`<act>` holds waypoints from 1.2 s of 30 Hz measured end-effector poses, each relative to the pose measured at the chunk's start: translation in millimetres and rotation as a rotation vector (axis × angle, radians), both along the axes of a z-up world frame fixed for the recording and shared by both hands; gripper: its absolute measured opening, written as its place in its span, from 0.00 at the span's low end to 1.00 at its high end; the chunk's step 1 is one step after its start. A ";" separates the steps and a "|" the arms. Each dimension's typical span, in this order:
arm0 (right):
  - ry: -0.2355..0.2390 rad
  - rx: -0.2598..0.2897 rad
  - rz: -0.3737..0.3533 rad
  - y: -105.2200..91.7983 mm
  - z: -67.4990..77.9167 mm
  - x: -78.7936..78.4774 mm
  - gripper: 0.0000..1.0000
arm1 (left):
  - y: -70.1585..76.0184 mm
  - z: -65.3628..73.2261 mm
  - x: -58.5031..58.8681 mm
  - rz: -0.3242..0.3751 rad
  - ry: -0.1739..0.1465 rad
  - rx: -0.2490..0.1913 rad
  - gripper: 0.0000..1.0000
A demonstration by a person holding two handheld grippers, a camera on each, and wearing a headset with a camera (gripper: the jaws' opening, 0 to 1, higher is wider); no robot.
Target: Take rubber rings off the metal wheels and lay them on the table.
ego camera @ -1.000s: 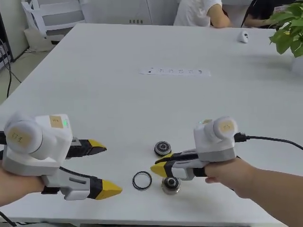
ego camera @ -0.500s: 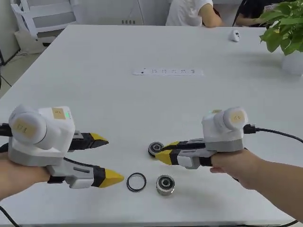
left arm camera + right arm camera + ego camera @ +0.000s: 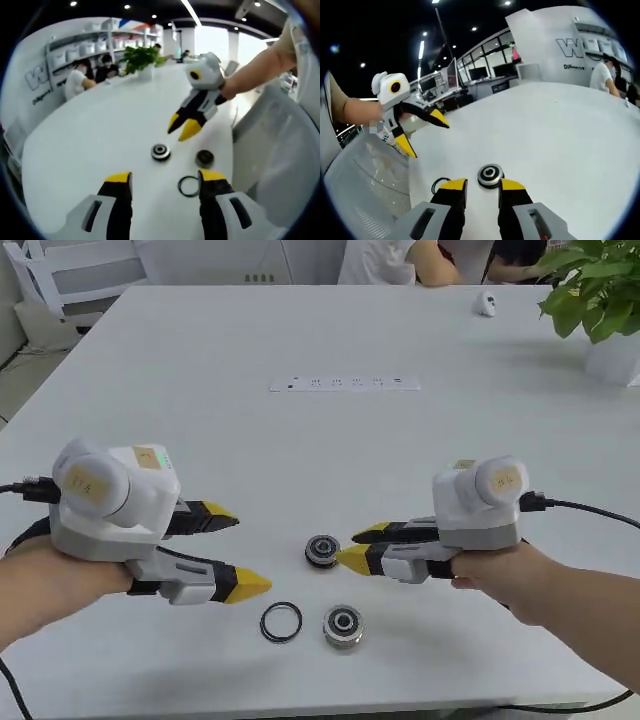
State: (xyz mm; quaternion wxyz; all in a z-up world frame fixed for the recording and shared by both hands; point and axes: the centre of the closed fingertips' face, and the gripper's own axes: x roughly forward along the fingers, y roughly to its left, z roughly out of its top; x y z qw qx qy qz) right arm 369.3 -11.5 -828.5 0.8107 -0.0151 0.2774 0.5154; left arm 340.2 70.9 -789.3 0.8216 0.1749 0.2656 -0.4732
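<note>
My left claw (image 3: 238, 552) hovers over the near left of the white surface (image 3: 300, 450), its yellow-tipped jaws spread wide with nothing between them. In the left gripper view the ring and both wheels lie ahead of those jaws.

Just right of its lower tip, a loose black ring (image 3: 281, 622) lies flat on the surface, free of either wheel. Right beside the ring stands the near wheel (image 3: 343, 626), silvery at the rim, close to the ring but apart from it. Farther from me, between the two claws, sits the far wheel (image 3: 322, 550), dark around its rim.

My right claw (image 3: 357, 546) points left at the far wheel, its tips just beside it. I cannot tell whether they touch. Its jaws stand a little apart and hold nothing. In the right gripper view that wheel sits just ahead of the gap between them.

A power strip (image 3: 344, 384) lies well beyond, mid-surface, and a plant (image 3: 590, 290) stands at the far right corner.
</note>
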 end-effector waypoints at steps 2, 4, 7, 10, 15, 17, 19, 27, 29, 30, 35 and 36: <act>-0.002 -0.006 0.001 -0.8 -2.2 0.0 0.22 | -1.6 -2.5 3.5 0.001 0.002 0.002 0.52; -0.006 -0.014 0.003 -1.8 -4.9 0.6 0.23 | -3.6 -5.7 6.1 0.000 0.005 0.005 0.52; -0.014 -0.026 0.005 -2.9 -8.3 1.4 0.23 | -6.0 -10.6 9.3 0.000 0.011 0.008 0.51; -0.021 -0.031 0.010 -3.3 -11.1 1.9 0.23 | -6.6 -16.3 13.3 0.015 0.029 -0.001 0.50; -0.031 -0.037 0.014 -2.7 -16.1 2.5 0.24 | -10.0 -24.2 15.1 0.012 0.041 0.007 0.49; -0.037 -0.043 0.021 -2.2 -17.9 1.6 0.24 | -12.8 -25.4 15.5 0.008 0.046 0.005 0.47; -0.041 -0.046 0.025 -1.8 -19.9 1.8 0.24 | -15.9 -26.2 17.1 0.004 0.047 0.002 0.46; -0.043 -0.040 0.025 -0.8 -23.4 2.9 0.24 | -29.3 -33.1 21.7 -0.017 0.056 0.005 0.43; -0.040 -0.041 0.025 -1.4 -25.1 3.0 0.24 | -32.5 -33.9 24.0 -0.019 0.057 0.002 0.42; -0.040 -0.042 0.025 -1.9 -25.7 3.0 0.24 | -33.9 -34.4 24.8 -0.020 0.059 0.000 0.42; -0.039 -0.042 0.022 -4.0 -27.9 3.9 0.24 | -41.4 -38.6 29.6 -0.027 0.069 -0.004 0.40; -0.039 -0.043 0.022 -4.2 -28.3 4.0 0.24 | -42.4 -39.3 30.3 -0.028 0.070 -0.005 0.39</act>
